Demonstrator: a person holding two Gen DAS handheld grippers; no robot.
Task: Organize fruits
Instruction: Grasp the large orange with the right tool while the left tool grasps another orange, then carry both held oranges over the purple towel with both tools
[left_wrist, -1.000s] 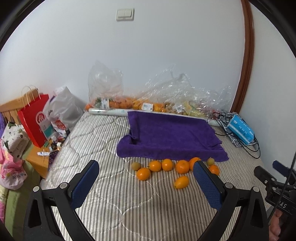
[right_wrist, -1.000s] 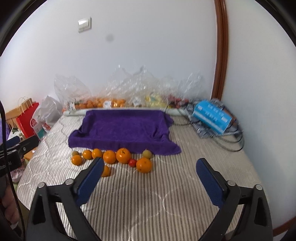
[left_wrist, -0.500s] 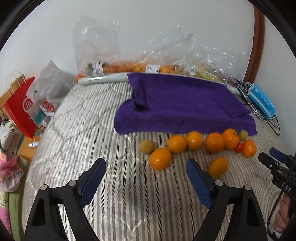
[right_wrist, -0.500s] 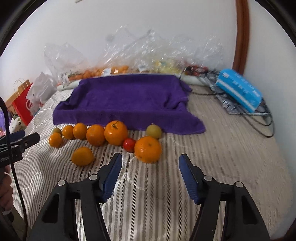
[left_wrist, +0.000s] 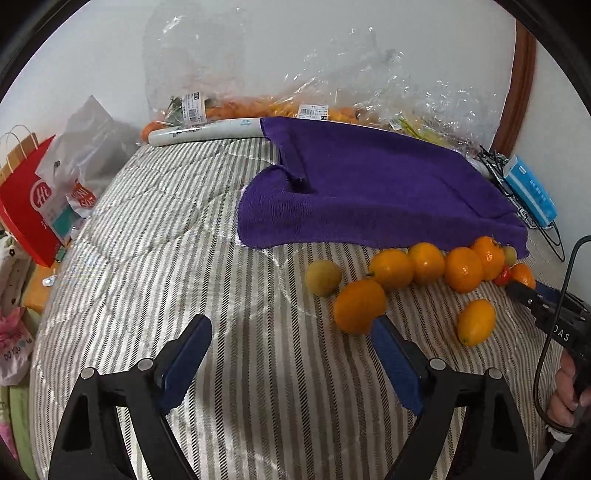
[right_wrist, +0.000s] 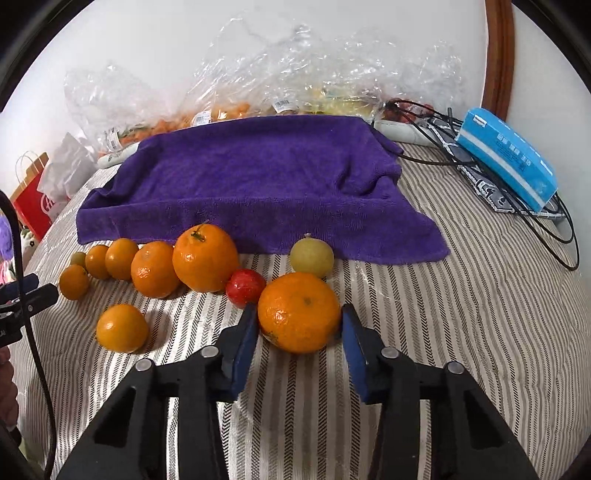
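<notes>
A row of oranges (left_wrist: 424, 264) lies on the striped bedcover along the front edge of a purple towel (left_wrist: 369, 184). My left gripper (left_wrist: 290, 328) is open and empty, low over the cover. A small orange (left_wrist: 360, 306) sits just beyond its right finger, and a yellow-green fruit (left_wrist: 323, 277) lies behind that. My right gripper (right_wrist: 299, 317) has its jaws closing on a large orange (right_wrist: 299, 310), and the blue pads meet its two sides. Close behind are a red tomato (right_wrist: 245, 288) and another yellow-green fruit (right_wrist: 312, 256).
Clear plastic bags of produce (right_wrist: 229, 110) line the wall behind the towel. A blue box (right_wrist: 506, 155) on tangled black cables lies at the right. A red paper bag (left_wrist: 26, 206) stands beside the bed at the left. One loose orange (right_wrist: 122, 328) lies apart at the front.
Both grippers have come down and forward towards the fruit. The right jaws have narrowed from wide open to the sides of the large orange. The left jaws have narrowed slightly.
</notes>
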